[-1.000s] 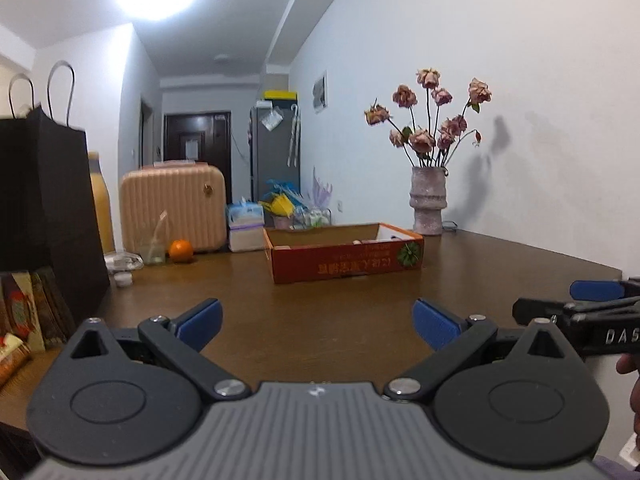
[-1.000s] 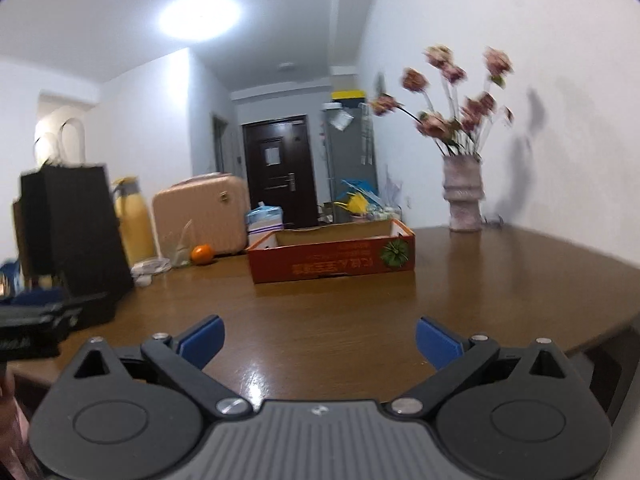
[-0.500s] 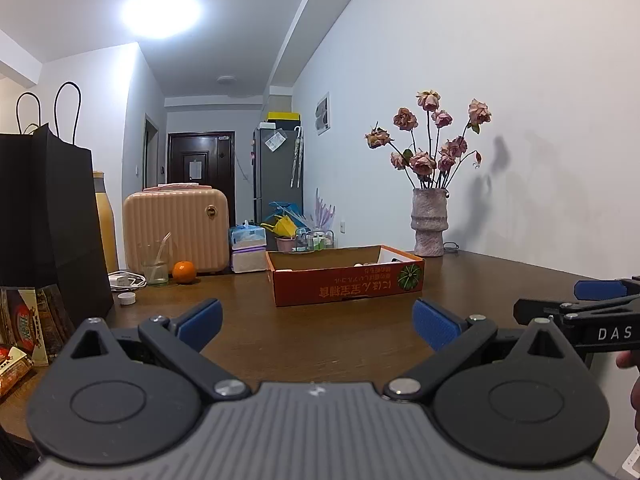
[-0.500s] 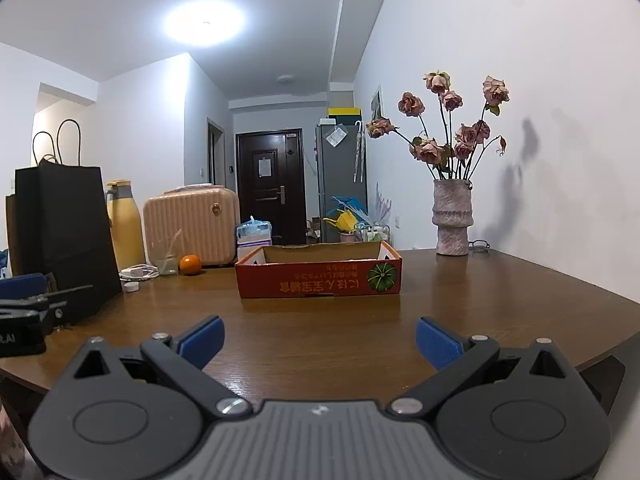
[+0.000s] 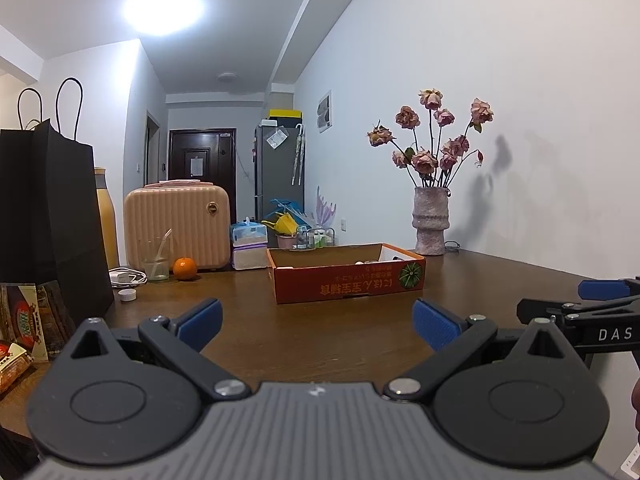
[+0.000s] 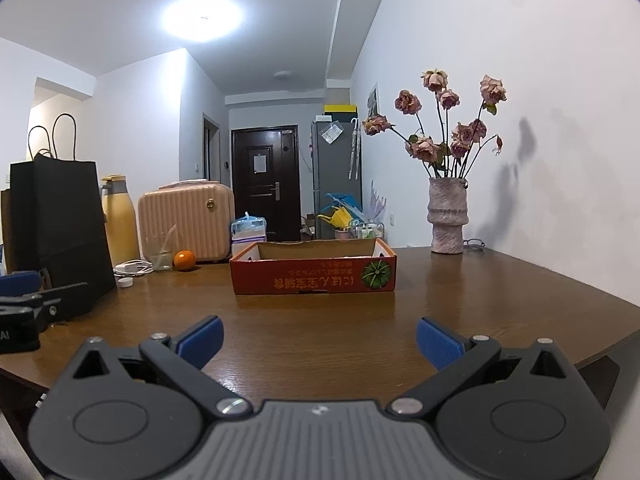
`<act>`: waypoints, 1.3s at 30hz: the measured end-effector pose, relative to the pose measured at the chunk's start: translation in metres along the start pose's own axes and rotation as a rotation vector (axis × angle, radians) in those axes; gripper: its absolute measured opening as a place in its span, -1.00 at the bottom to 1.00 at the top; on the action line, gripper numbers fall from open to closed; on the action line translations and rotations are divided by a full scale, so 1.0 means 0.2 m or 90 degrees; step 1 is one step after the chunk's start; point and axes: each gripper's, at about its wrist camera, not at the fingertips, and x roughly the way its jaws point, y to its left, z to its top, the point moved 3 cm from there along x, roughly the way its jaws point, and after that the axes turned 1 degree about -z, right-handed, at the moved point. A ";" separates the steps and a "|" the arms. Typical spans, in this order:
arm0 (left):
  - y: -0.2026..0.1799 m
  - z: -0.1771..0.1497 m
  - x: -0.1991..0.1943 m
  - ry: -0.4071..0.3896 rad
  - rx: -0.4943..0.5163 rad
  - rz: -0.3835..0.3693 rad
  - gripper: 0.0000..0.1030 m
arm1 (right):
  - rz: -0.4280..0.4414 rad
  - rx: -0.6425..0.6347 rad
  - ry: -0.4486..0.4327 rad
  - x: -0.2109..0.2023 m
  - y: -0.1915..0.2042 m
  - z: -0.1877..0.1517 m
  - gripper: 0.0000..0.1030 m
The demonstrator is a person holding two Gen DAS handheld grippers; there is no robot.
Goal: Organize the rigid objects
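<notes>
Both grippers hang above the near part of a dark wooden table (image 6: 460, 292), each with its blue-padded jaws spread wide apart and nothing between them: the left gripper (image 5: 316, 322) toward the table's left side, the right gripper (image 6: 318, 338) beside it. A wide stretch of bare tabletop lies between the grippers and the cardboard box (image 6: 313, 272), and more bare wood runs off to the right, where the table's edge shows in the right wrist view and a white wall stands close behind. The left side is crowded: a black paper bag (image 5: 52, 224) stands near the left gripper, with snack packets (image 5: 24, 336) at its foot by the table's edge. The box sits near the middle of the table, low and open-topped, its red-orange front printed with yellow characters and a green melon picture; what lies inside cannot be made out. Behind it stand a pink suitcase (image 5: 178, 222), a drinking glass (image 5: 154, 258), an orange (image 5: 185, 269) and a vase of dried roses (image 5: 431, 220).
</notes>
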 end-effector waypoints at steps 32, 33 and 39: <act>-0.01 0.00 0.00 0.002 0.006 -0.013 1.00 | -0.001 0.008 0.010 0.00 0.00 -0.02 1.00; -0.01 0.00 0.00 0.002 0.006 -0.013 1.00 | 0.001 0.009 0.011 0.00 0.00 -0.02 1.00; -0.01 0.00 0.00 0.002 0.007 -0.014 1.00 | -0.005 0.009 0.006 0.00 0.00 -0.01 1.00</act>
